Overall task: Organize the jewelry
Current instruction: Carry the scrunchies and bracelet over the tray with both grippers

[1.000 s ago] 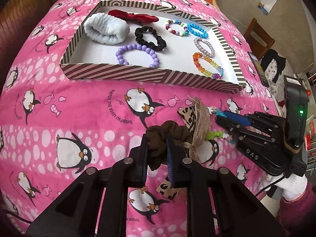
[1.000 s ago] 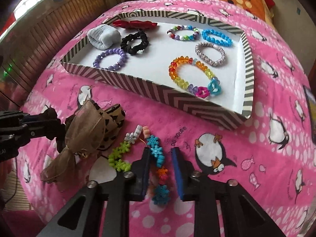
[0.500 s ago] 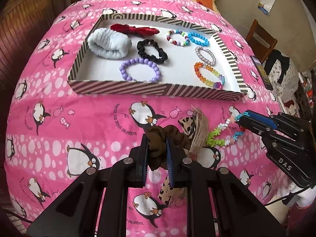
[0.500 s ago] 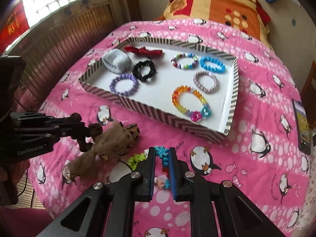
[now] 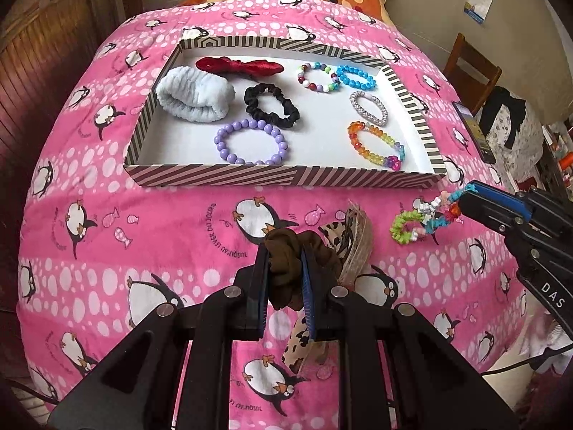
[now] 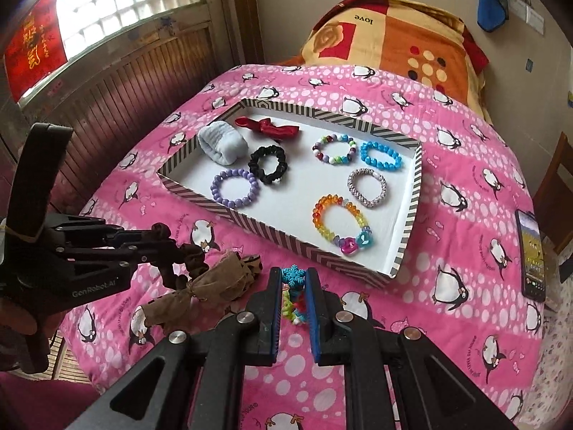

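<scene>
Both grippers have lifted: brown scrunchie, snowflake bracelet now airborne.

Bracelets and scrunchies inside tray, on blanket, phone to its right

The right tool pinches a snowflake-charm bracelet between its blue pads, off the bed. At the left edge, the left tool grips a brown scrunchie with a bow. Beyond, near the bed's middle, the striped tray holds bracelets and hair ties.
</scene>
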